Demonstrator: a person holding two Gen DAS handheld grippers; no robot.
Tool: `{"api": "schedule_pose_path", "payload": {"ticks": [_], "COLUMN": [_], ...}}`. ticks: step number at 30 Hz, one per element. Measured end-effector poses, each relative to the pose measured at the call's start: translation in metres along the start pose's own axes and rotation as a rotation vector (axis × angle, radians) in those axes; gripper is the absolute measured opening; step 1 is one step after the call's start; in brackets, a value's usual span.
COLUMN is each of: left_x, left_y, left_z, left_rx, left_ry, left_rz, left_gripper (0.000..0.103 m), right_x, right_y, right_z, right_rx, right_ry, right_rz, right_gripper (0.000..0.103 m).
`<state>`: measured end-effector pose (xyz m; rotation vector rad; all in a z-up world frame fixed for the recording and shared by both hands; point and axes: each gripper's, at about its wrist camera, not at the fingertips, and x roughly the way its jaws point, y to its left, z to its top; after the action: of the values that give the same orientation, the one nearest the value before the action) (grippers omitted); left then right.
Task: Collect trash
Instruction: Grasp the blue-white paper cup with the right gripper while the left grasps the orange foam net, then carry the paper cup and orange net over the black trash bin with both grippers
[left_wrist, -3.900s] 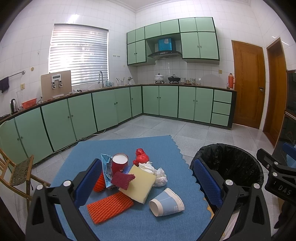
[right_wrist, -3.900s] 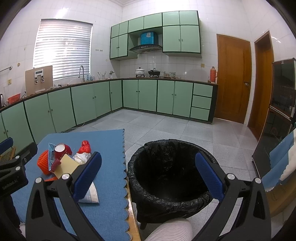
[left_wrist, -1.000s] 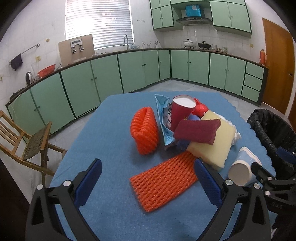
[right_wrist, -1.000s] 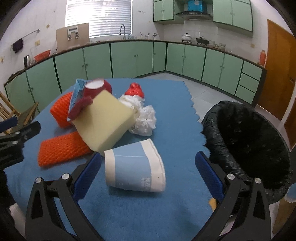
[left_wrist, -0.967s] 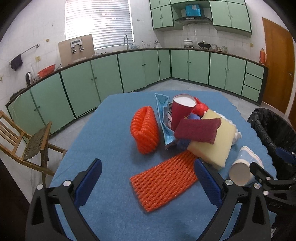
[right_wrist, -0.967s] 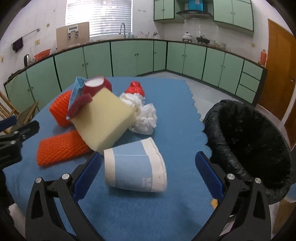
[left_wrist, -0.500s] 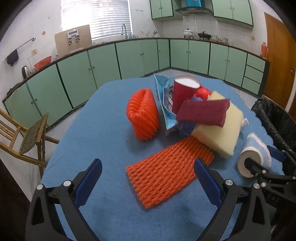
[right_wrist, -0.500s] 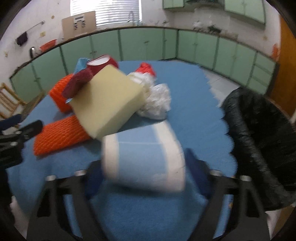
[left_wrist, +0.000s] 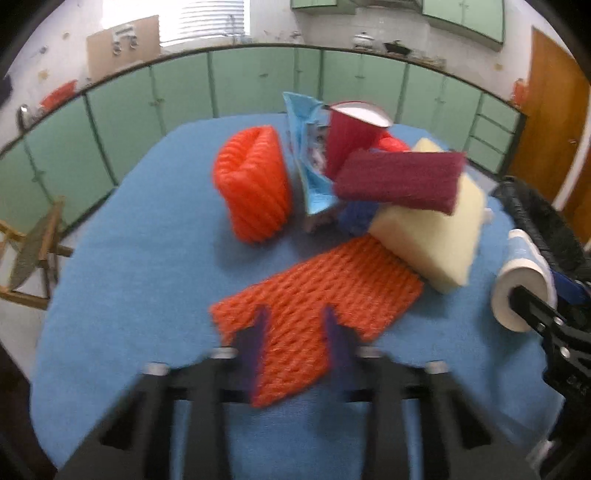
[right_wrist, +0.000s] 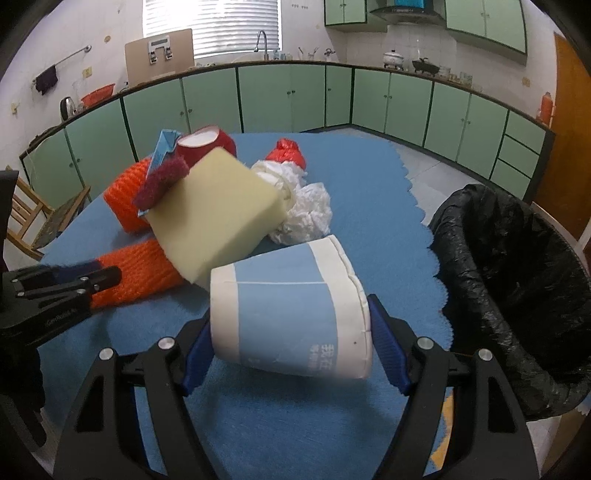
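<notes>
On a blue-covered table strewn with trash, the right gripper clamps a crushed blue-and-white paper cup beside the black-lined bin, while the left gripper is closing its jaws on the near edge of a flat orange foam net that lies between them.
</notes>
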<state>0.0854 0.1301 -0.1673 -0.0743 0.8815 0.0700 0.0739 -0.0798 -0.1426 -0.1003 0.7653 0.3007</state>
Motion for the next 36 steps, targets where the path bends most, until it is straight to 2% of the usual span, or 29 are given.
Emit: {"api": "schedule_pose_path", "payload": {"ticks": [3,5,9,10,11,12,13,15,17,20,22,24,26,30,36], "left_x": [-0.007,-0.013,-0.021,-0.020,-0.019,-0.017,-0.016,-0.012,-0.004,0.007,0.008,0.006,0.004,-0.008,-0.053], "left_y": [0.003,0.001,0.001,0.002,0.004,0.005,0.005,0.005,0.004,0.009,0.012,0.007,0.000,-0.013,0.003], "left_z": [0.001,0.002,0.004,0.004,0.004,0.005,0.005,0.003,0.000,-0.003,-0.005,-0.004,-0.004,-0.005,-0.002], "left_rx": [-0.014,-0.005,-0.006,-0.012,-0.017,-0.022,-0.024,-0.021,-0.021,-0.059,-0.085,-0.062,-0.042,0.011,0.011], "left_ry": [-0.014,-0.029,-0.053,-0.052,-0.043,-0.030,-0.027,-0.025,0.014,0.064,0.059,0.057,0.057,0.024,-0.074], "left_rz": [-0.013,-0.010,-0.012,-0.004,-0.001,0.016,0.033,0.043,0.050,0.017,-0.014,-0.059,-0.104,-0.096,-0.116], "left_gripper": [0.003,0.000,0.003,0.008,0.029,0.061,0.070,0.071,0.076,0.077,0.067,0.037,0.017,0.015,0.015], "right_x": [-0.006,-0.010,-0.017,-0.018,-0.018,-0.019,-0.019,-0.020,-0.020,-0.020,-0.019,-0.019,-0.019,-0.023,-0.041], "right_y": [-0.003,-0.005,-0.005,-0.005,-0.005,-0.005,-0.005,-0.004,-0.005,-0.006,-0.006,-0.007,-0.008,-0.009,-0.013], "right_z": [0.006,0.008,0.011,0.011,0.011,0.011,0.010,0.010,0.010,0.011,0.012,0.011,0.011,0.012,0.019], "right_rx": [0.008,0.008,0.005,0.003,0.001,0.000,-0.002,-0.002,0.003,0.006,0.005,0.007,0.011,0.012,0.038], "right_ry": [-0.020,-0.031,-0.047,-0.048,-0.049,-0.049,-0.048,-0.046,-0.046,-0.048,-0.050,-0.049,-0.048,-0.057,-0.099], "right_rz": [0.001,-0.001,0.000,-0.002,-0.003,-0.005,-0.008,-0.011,-0.013,-0.016,-0.018,-0.019,-0.019,-0.021,-0.017], "right_gripper": [0.073,0.073,0.073,0.073,0.073,0.073,0.073,0.073,0.073,0.073,0.073,0.073,0.073,0.073,0.073]}}
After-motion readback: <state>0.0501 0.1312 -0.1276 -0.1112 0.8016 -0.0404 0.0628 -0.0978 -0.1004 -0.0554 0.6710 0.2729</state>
